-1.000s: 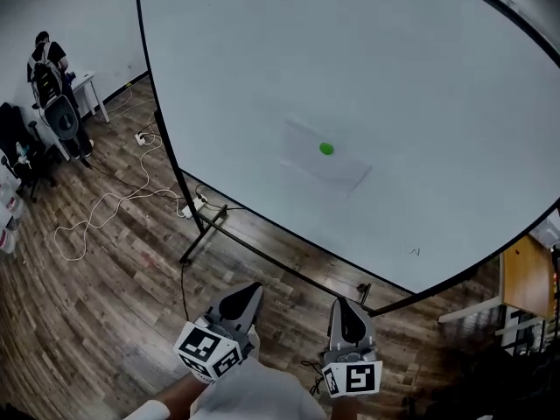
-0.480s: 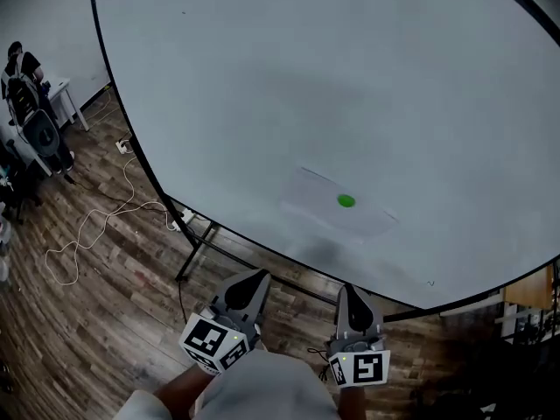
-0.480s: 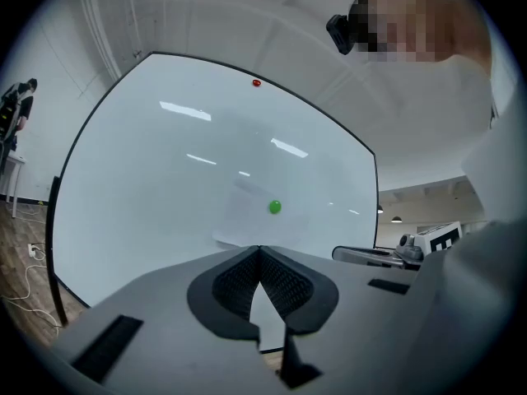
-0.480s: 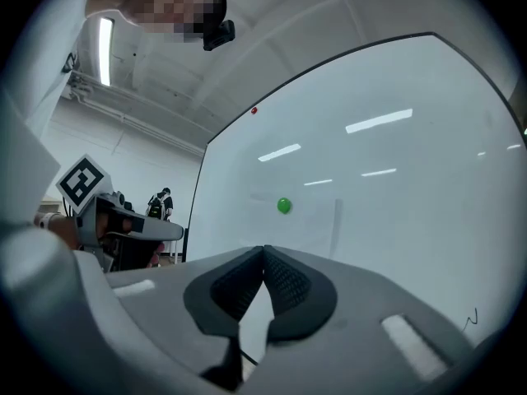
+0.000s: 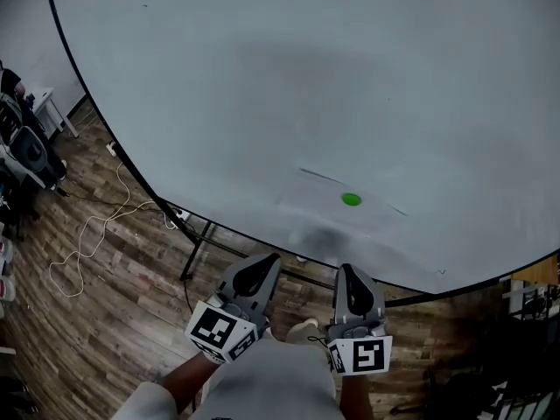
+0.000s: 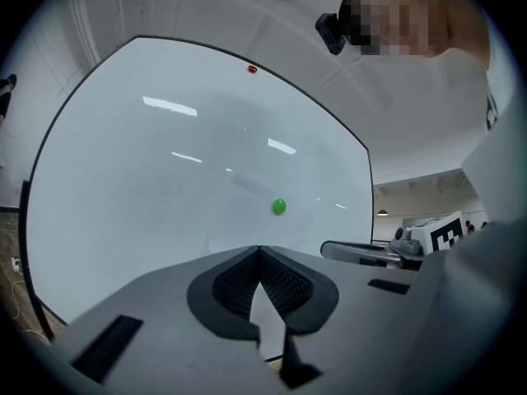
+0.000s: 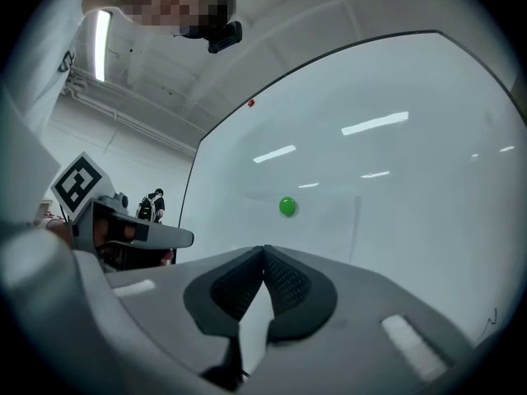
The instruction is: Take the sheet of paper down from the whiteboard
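Head view shows my left claw (image 5: 264,262) and right claw (image 5: 348,271) both pressed together and empty, short of the sheet of paper (image 5: 337,217) pinned by a green magnet (image 5: 351,199) near the whiteboard's (image 5: 262,77) lower edge; tugging the sheet with the magnet on would likely tear it.

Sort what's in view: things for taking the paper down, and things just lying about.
For the job: sheet of paper, green magnet pinning it, whiteboard, left gripper, right gripper, both shut.
Lying about: floor cable, office chair.
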The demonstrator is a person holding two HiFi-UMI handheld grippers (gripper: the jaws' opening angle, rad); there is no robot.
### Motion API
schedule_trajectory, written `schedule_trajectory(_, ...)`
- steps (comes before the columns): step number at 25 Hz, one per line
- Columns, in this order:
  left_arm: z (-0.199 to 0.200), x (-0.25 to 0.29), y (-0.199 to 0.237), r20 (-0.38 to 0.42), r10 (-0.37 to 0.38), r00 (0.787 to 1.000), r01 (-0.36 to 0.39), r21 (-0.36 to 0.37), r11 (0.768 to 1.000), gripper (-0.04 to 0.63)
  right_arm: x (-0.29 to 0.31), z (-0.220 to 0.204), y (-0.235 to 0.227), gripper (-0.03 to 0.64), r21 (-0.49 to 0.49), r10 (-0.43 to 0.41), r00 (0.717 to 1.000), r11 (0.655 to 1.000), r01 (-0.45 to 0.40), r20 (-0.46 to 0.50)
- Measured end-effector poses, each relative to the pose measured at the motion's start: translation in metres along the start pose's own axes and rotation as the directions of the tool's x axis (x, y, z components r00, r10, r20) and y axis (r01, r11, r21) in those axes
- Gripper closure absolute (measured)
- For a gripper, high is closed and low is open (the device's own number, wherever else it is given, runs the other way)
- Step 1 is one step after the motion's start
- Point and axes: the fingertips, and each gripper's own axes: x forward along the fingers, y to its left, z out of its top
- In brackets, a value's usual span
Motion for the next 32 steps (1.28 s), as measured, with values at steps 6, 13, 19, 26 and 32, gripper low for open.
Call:
schedule_trajectory(6,-0.007,0.013,0.005,-0.020,-0.007,1.000,0.008,0.013,1.000,0.588,0.012,-0.008,-0.011,0.604,0.015,-0.014,1.000,1.000,0.014,-0.003)
schedule_trajectory(13,0.002,0.018,0.020,-0.022,0.008,1.000,-0.007,0.035,0.999,0.589,0.026,-0.010,-0.005,0.604,0.024,0.006,1.000,1.000,-0.006,-0.002)
schedule_trajectory(19,0.021,0.026,0.023,-0.002,-0.023,1.000,0.023,0.071,0.997,0.586,0.035,-0.005,-0.003,0.604,0.015,0.020,1.000,1.000,-0.020,0.008)
schedule_trajectory(26,0.046,0.043,0.030,0.016,-0.053,0.998,0.051,0.123,0.991,0.512,0.039,-0.001,-0.012,0.604,0.008,0.012,1.000,1.000,-0.012,0.013)
schedule_trajectory(32,0.057,0.066,0.044,0.005,-0.081,0.997,0.079,0.162,0.984,0.468,0.045,-0.003,-0.020,0.604,0.006,0.004,1.000,1.000,-0.004,0.007)
